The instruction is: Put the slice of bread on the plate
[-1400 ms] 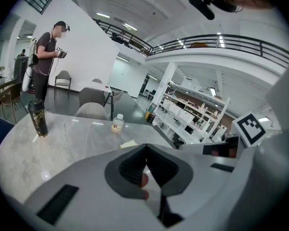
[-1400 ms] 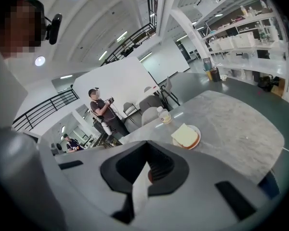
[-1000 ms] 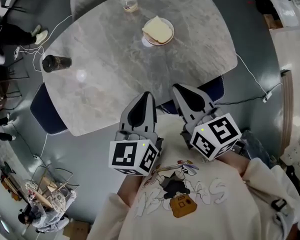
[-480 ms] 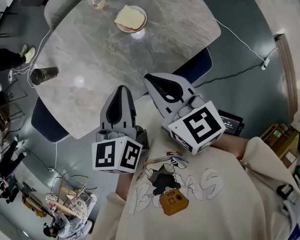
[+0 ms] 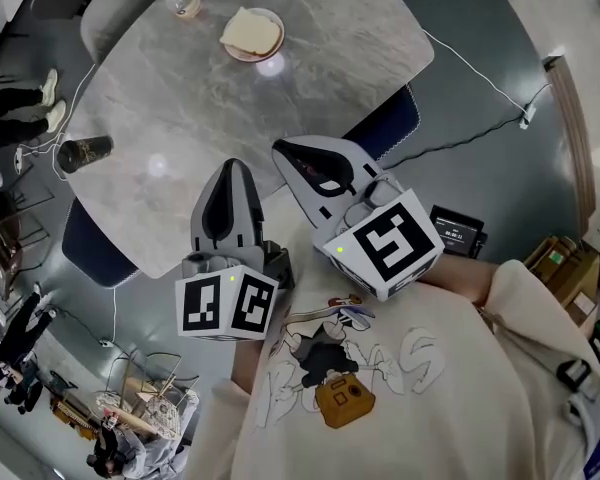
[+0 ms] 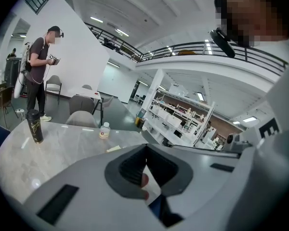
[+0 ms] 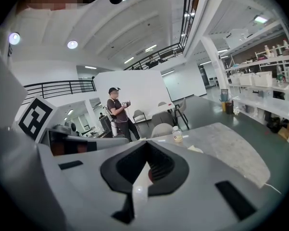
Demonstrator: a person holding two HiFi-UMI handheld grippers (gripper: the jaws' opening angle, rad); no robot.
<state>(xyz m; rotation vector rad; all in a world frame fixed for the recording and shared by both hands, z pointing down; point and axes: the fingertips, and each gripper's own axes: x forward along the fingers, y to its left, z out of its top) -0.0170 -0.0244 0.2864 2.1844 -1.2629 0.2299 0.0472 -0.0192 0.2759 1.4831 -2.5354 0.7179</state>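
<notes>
A slice of bread [image 5: 250,30] lies on a small round plate [image 5: 273,48] at the far side of the grey marble table [image 5: 280,98]. Both grippers are held close to my chest, at the table's near edge and well short of the plate. My left gripper [image 5: 233,164] is shut with nothing in it. My right gripper [image 5: 283,148] is also shut and empty, rolled a little to the left. In the left gripper view, the bread [image 6: 113,148] shows as a pale sliver past the closed jaws. It also peeks over the jaws as bread [image 7: 194,149] in the right gripper view.
A small clear bottle [image 5: 183,1] stands beside the plate, and a dark cup [image 5: 85,152] stands at the table's left edge. Blue chairs [image 5: 90,243] are tucked under the near sides. A black device [image 5: 457,230] and cables lie on the floor. A person [image 6: 38,73] stands beyond the table.
The head view has swung, so the table and plate now sit further up and left. The right gripper has rolled slightly. Both grippers stay shut near my chest.
</notes>
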